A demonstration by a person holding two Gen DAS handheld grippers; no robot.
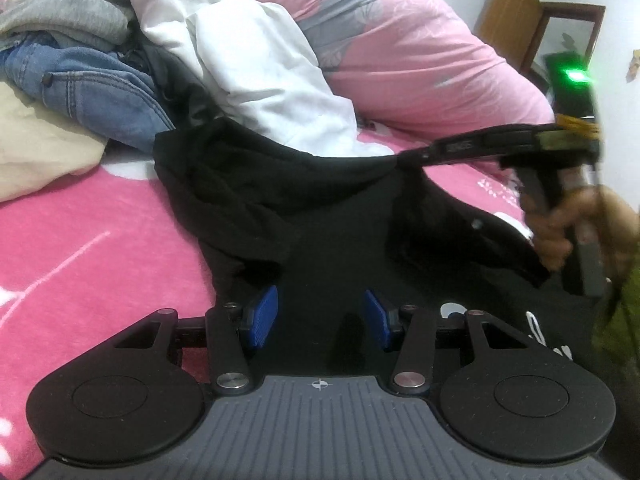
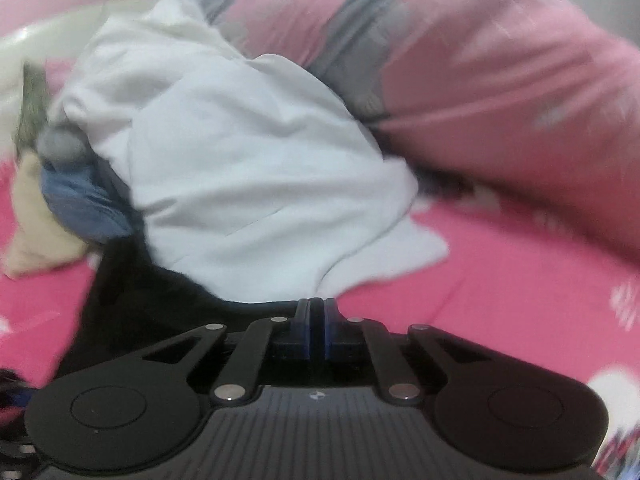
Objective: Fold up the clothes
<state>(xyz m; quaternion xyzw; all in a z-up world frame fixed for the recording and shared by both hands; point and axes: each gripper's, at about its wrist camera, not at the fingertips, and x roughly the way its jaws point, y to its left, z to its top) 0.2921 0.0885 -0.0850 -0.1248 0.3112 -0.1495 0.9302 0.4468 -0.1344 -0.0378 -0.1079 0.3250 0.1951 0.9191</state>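
Beyond my jaws, a pink bedsheet (image 1: 80, 216) with white markings spreads out. A pink-and-grey quilt (image 1: 400, 52) bulges behind. A wooden door (image 1: 508, 12) stands ajar near a green light (image 1: 576, 77).

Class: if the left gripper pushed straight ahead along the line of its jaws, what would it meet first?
The black garment, already lying between the open jaws of the left gripper. Beyond it, probably the white cloth; depth there is unclear.

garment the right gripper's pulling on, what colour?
Black garment, plain as far as visible. Left wrist view shows it best.
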